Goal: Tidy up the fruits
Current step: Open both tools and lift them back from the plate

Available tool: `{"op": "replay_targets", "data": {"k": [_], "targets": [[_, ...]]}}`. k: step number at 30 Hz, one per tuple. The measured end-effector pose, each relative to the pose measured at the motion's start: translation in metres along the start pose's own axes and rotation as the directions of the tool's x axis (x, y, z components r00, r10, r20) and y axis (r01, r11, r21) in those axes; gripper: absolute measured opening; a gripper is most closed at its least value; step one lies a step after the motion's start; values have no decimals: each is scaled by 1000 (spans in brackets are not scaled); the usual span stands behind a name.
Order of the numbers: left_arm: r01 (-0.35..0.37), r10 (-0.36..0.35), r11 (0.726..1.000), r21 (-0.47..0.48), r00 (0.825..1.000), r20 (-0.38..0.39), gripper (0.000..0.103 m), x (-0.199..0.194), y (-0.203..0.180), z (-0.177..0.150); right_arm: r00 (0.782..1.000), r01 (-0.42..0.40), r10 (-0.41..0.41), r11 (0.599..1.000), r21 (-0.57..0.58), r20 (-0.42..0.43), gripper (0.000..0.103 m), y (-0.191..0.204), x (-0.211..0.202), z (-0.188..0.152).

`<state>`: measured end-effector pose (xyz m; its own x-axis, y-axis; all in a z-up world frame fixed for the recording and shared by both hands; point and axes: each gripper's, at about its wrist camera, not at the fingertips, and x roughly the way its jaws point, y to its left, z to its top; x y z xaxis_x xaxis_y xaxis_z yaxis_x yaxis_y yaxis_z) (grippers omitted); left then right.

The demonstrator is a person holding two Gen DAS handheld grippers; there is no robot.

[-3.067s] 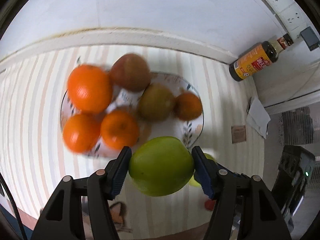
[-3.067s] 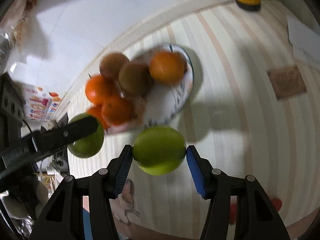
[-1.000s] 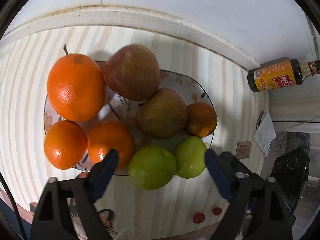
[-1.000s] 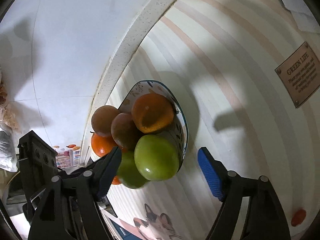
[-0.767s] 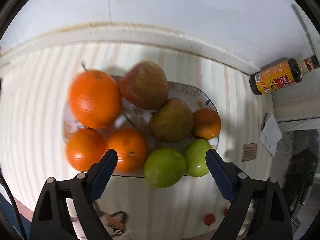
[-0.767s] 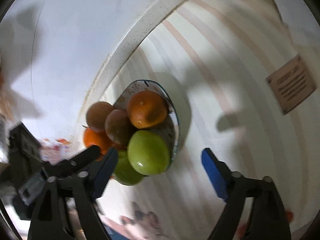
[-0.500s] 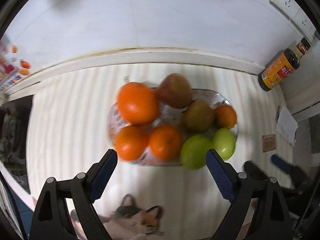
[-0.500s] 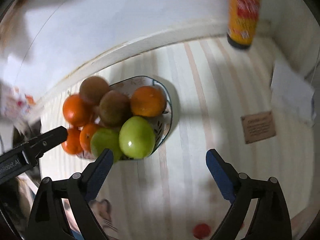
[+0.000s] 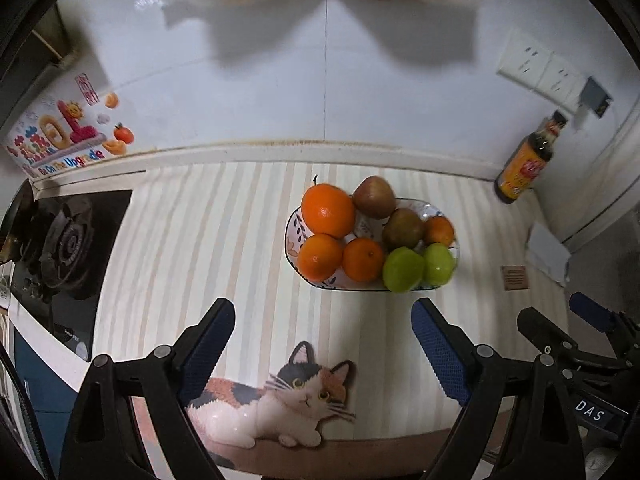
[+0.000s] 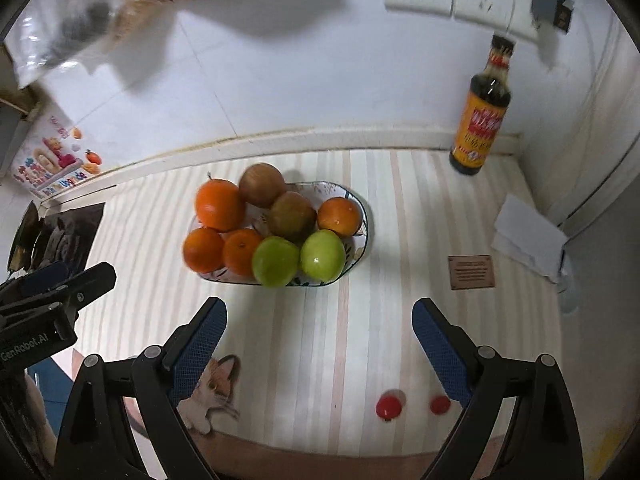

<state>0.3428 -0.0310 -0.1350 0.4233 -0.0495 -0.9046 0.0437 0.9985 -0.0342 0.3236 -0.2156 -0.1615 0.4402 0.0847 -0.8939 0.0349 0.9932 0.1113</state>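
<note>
A patterned oval plate [image 9: 449, 218] [image 10: 362, 200] on the striped counter holds several oranges, two brownish apples and two green apples [image 9: 403, 269] [image 10: 276, 261] side by side at its near edge. My left gripper [image 9: 323, 350] is open and empty, held back from the plate near the counter's front edge. My right gripper [image 10: 319, 344] is open and empty, also back from the plate. Two small red tomatoes [image 10: 389, 408] lie on the counter near the right gripper's right finger.
A soy sauce bottle [image 10: 482, 114] [image 9: 524, 168] stands at the back right by the wall. A gas stove [image 9: 60, 248] is at the left. White paper [image 10: 528, 236] and a brown card [image 10: 471, 271] lie at the right. A cat picture [image 9: 276, 396] marks the front edge.
Both grippers let go of their green apples onto the plate's near edge, opened wide, and drew back and up away from the plate.
</note>
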Motion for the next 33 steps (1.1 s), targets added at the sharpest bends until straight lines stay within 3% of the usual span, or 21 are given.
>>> {"op": "replay_targets", "data": {"k": [8,17,24,33], "targets": [[11,-14,999,30,994,106,90,-72,-4,-20,996,3,-3,1000,-5,92,96,12,-89,-20],[39,-44,999,34,985,164,90,-119,-4,-35,985,13,-8,999,-29,175,96,23,-159,-34],[41,-46,999,30,981,190,90,-137,-6,-44,979,14,-6,999,-40,204,97,26,-186,-41],[34,-39,999,27,983,180,90,-138,-13,-51,982,1,5,1000,-28,191,97,17,-181,-45]]}}
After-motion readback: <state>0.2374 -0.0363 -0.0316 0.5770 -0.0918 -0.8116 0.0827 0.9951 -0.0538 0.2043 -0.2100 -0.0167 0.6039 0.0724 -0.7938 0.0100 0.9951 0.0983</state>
